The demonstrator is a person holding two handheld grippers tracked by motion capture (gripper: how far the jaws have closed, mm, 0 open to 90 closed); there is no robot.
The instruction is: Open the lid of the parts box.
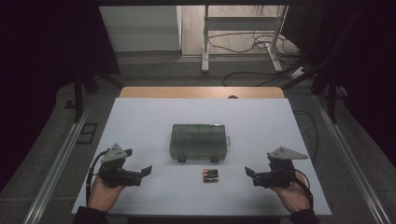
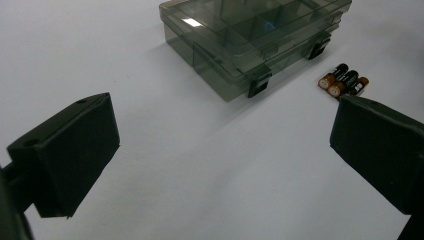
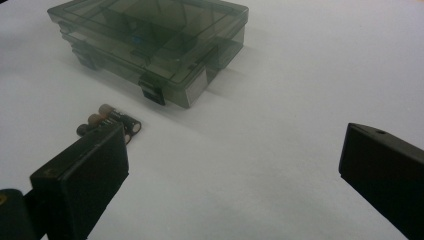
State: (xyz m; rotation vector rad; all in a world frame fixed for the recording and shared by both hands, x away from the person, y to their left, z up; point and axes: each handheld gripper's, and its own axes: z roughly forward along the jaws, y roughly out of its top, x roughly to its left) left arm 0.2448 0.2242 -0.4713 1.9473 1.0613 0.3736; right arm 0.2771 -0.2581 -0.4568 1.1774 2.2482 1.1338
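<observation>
A smoky clear plastic compartment box [image 1: 199, 142] lies closed in the middle of the white table [image 1: 140, 121], its two dark latches facing me. Several batteries [image 1: 211, 175] lie side by side just in front of it. The box [image 2: 250, 35] and batteries [image 2: 344, 82] appear ahead in the left gripper view, and the box [image 3: 150, 45] and batteries [image 3: 107, 122] again in the right gripper view. My left gripper [image 1: 148, 171] rests at the near left, jaws wide apart and empty. My right gripper [image 1: 248, 171] mirrors it at the near right, open and empty.
The table's wooden far edge [image 1: 201, 92] borders a floor with cables [image 1: 243, 44] and a white frame stand [image 1: 205, 37]. Metal rails [image 1: 60, 154] run along both sides of the table.
</observation>
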